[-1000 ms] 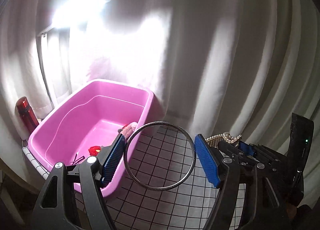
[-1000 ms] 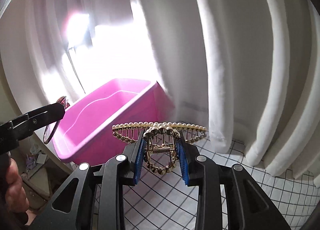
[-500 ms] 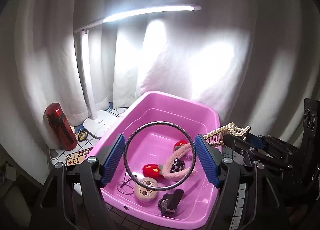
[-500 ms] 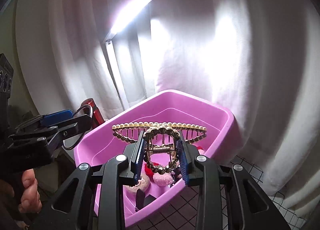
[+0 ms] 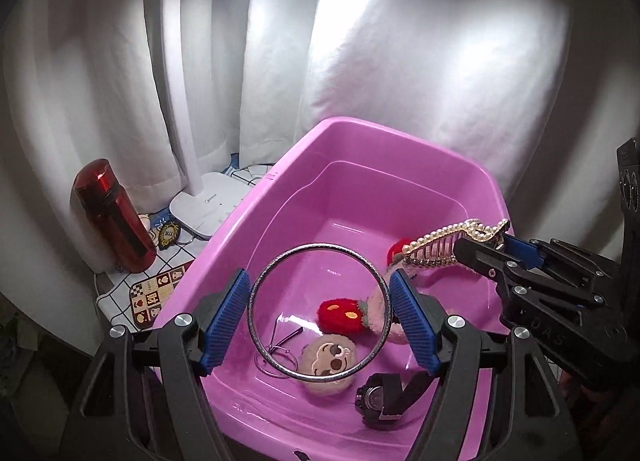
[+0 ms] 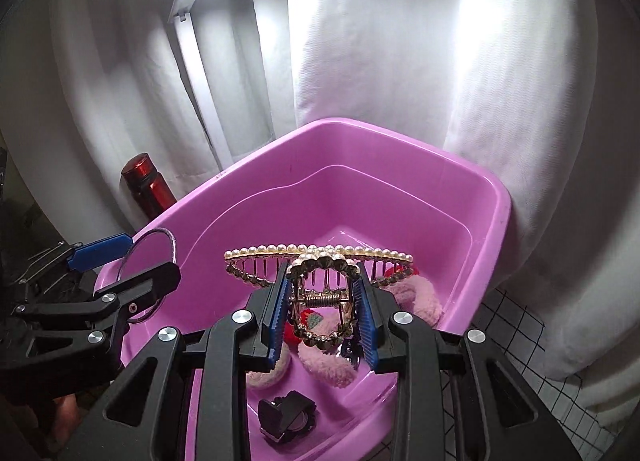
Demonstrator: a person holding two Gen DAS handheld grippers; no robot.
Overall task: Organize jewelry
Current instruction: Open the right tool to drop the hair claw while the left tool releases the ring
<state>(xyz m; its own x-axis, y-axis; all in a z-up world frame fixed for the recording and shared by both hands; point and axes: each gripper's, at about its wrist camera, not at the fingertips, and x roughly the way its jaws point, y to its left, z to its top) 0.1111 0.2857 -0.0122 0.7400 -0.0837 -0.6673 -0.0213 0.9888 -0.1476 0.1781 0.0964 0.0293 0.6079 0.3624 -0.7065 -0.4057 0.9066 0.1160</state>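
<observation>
Hovering over the pink plastic tub (image 5: pixel 400 149), left tongs (image 5: pixel 318 315) clench a thin metal bangle (image 5: pixel 256 301). Right tongs (image 6: pixel 322 311) clamp a pearl-trimmed gold claw clip (image 6: pixel 320 257), its long axis crosswise, tub directly below.

Left gripper (image 5: pixel 320 317): clamps metal bangle (image 5: pixel 319 311) above pink tub (image 5: pixel 400 149)
Right gripper (image 5: pixel 480 249): right, grips pearl hair claw (image 5: pixel 448 239)
Tub contents: plush scrunchies (image 5: pixel 340 315), watch (image 5: pixel 378 397)
Far left: red bottle (image 5: pixel 114 217), lamp base (image 5: pixel 210 203)

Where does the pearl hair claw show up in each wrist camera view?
Left wrist: pearl hair claw at right of centre, pinched by the right gripper.
Right wrist: pearl hair claw at centre, between that gripper's blue pads.
Shared landmark: pink tub beneath it.
</observation>
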